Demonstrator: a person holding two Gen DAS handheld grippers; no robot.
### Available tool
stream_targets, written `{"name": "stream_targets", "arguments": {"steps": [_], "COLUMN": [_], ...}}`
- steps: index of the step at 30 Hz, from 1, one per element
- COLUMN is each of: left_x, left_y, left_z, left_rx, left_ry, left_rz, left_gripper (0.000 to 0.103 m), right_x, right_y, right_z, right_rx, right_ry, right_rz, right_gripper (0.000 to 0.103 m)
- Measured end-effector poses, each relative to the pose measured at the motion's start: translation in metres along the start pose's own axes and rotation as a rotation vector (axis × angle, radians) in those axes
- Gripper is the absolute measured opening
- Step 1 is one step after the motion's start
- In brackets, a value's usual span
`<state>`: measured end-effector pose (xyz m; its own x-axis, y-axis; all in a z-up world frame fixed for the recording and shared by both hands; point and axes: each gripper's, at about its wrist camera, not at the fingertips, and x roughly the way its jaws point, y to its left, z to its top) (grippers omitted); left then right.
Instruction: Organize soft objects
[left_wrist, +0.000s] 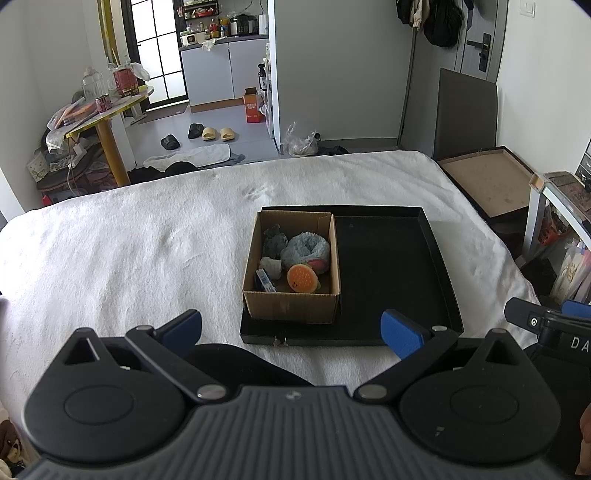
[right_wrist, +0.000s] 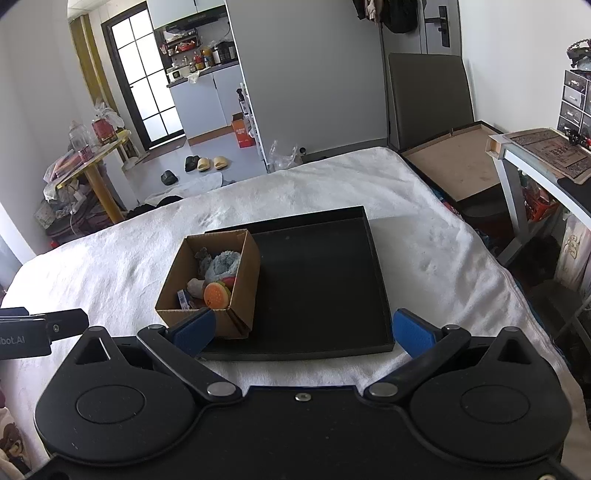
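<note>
Both claws, left claw and right claw, hang spread and empty at 6 o'clock of the black tray; its cardboard box corrals the soft toys, probably for sorting.

My fingertips wear blue pads on black arms. The cardboard box is brown, its tray black, the bedcover white. Inside: an orange burger plush and a grey-blue fluffy roll.
</note>
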<state>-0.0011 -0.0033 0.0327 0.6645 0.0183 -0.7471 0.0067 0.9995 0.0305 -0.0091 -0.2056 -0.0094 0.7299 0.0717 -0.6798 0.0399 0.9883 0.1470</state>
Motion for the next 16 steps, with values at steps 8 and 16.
{"name": "stream_targets", "arguments": {"steps": [8, 16], "left_x": [0.0032, 0.0055], "left_y": [0.0022, 0.001], "left_z": [-0.0038, -0.0032], "left_rx": [-0.005, 0.0], "left_ry": [0.0, 0.001], "left_rz": [0.008, 0.002], "left_gripper": [0.102, 0.102], "right_x": [0.0043, 0.0061], "right_y": [-0.0009, -0.0008], "right_z": [-0.0008, -0.0022], "right_rx": [0.0, 0.003], "right_ry": [0.012, 0.016], "right_rz": [0.004, 0.008], "right_gripper": [0.103, 0.103]}}
